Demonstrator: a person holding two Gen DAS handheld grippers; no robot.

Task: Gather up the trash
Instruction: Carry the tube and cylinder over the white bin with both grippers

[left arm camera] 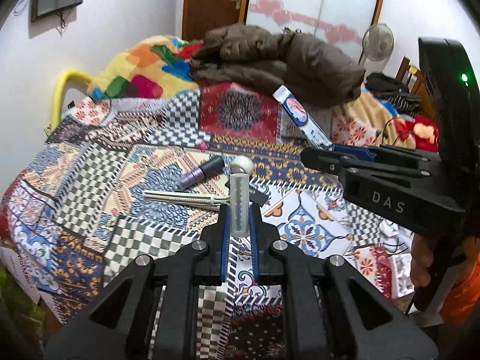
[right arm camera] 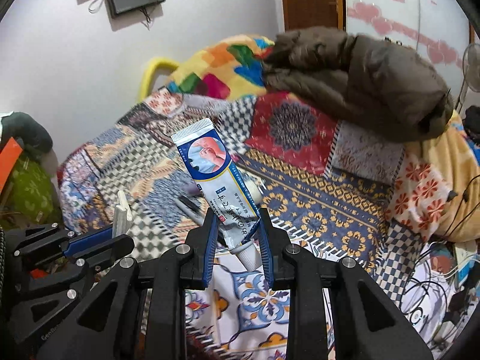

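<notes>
The left gripper is pinching shut on a pale translucent plastic stick pointing toward twelve o'clock, while the right gripper is clamping a white-and-blue printed ointment tube near its cap, tail slanting toward eleven o'clock above the patchwork bedspread.

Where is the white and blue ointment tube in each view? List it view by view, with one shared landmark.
Left wrist view: white and blue ointment tube, upper right, sticking out of the right gripper.
Right wrist view: centre, clamped between that gripper's fingers.
Shared landmark: brown padded jacket on the bed.
</notes>
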